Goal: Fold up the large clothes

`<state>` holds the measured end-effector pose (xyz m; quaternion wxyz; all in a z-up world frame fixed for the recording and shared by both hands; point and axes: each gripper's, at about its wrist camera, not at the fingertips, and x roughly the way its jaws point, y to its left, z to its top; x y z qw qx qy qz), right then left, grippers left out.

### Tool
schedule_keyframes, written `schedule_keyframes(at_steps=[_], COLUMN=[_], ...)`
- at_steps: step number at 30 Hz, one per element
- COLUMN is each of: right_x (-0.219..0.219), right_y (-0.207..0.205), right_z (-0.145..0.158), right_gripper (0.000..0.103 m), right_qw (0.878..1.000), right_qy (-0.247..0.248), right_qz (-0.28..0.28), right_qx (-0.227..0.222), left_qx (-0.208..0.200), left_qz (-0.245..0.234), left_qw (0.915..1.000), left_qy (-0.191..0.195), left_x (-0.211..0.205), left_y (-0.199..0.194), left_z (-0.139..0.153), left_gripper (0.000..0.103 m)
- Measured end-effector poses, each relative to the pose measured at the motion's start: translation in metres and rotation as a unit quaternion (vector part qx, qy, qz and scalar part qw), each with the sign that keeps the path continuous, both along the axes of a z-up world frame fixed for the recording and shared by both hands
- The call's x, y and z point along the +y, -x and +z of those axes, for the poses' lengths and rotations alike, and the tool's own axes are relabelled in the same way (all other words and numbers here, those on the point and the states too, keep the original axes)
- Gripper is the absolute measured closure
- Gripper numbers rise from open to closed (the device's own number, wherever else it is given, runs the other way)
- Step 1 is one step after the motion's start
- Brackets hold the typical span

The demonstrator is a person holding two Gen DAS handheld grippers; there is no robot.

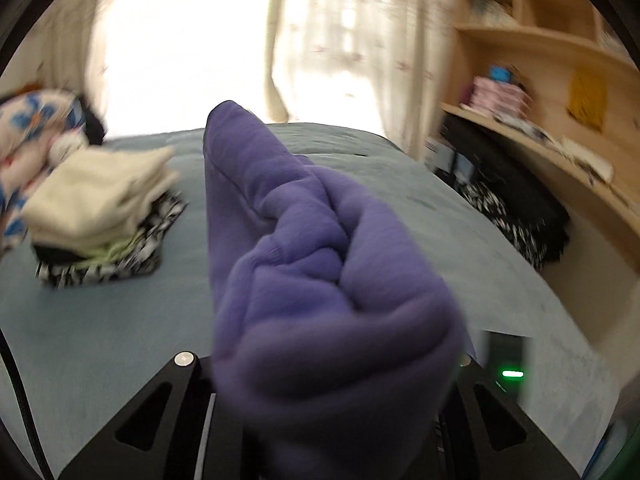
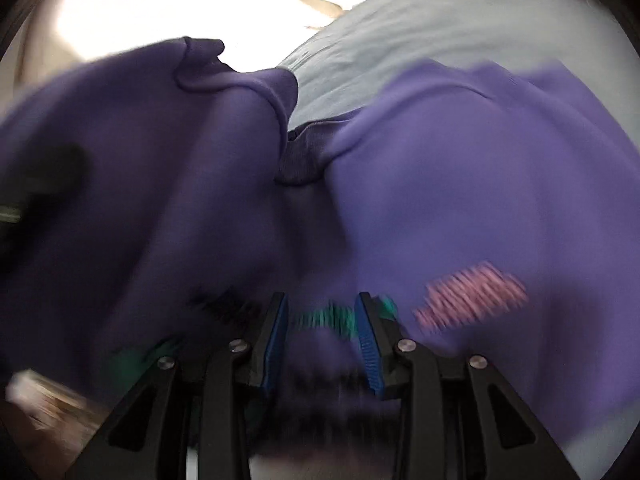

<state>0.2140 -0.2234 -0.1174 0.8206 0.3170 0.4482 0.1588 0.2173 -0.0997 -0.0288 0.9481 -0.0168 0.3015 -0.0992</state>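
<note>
A purple sweatshirt (image 1: 312, 264) is bunched up between the arms of my left gripper (image 1: 320, 364) and hides its fingertips; it hangs raised above the grey-blue bed (image 1: 120, 320). In the right wrist view the same sweatshirt (image 2: 460, 184) fills the frame, with its ribbed collar (image 2: 300, 156) and pink and green print (image 2: 472, 296) showing. My right gripper (image 2: 322, 320) has blue-padded fingers (image 2: 276, 340) partly apart, with purple cloth lying between them. The view is blurred by motion.
A stack of folded clothes (image 1: 100, 208) sits on the bed at left, with floral bedding (image 1: 28, 136) behind it. A wooden desk and shelves (image 1: 560, 100) stand at right, a dark patterned bag (image 1: 520, 216) beside them. Curtains (image 1: 360, 40) cover the window.
</note>
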Motion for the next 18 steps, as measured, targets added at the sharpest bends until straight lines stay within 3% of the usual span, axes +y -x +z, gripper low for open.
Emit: schedule_keyframes(at_steps=[4, 8, 12, 16, 18], right_x=[-0.053, -0.103, -0.134, -0.135, -0.132], right_y=[0.048, 0.077, 0.085, 0.082, 0.084], right_z=[0.021, 0.028, 0.016, 0.002, 0.005], right_gripper=[0.068, 0.068, 0.068, 0.068, 0.068], right_qw=[0.993, 0.973, 0.968, 0.970, 0.970], right_qy=[0.073, 0.152, 0.146, 0.129, 0.132], right_qz=[-0.090, -0.174, -0.206, -0.205, -0.203], right_qx=[-0.031, -0.018, 0.008, 0.027, 0.024], left_qx=[0.026, 0.040, 0.049, 0.053, 0.052], left_qz=[-0.026, -0.046, -0.069, -0.080, -0.092], left_qw=[0.9971, 0.9916, 0.9868, 0.9806, 0.9825], left_qy=[-0.067, -0.114, -0.138, -0.170, -0.153], left_x=[-0.057, -0.107, -0.148, -0.174, -0.180], left_y=[-0.011, -0.017, -0.017, -0.012, -0.004], left_z=[-0.017, -0.044, -0.078, -0.112, -0.109], left_gripper=[0.085, 0.084, 0.083, 0.083, 0.083])
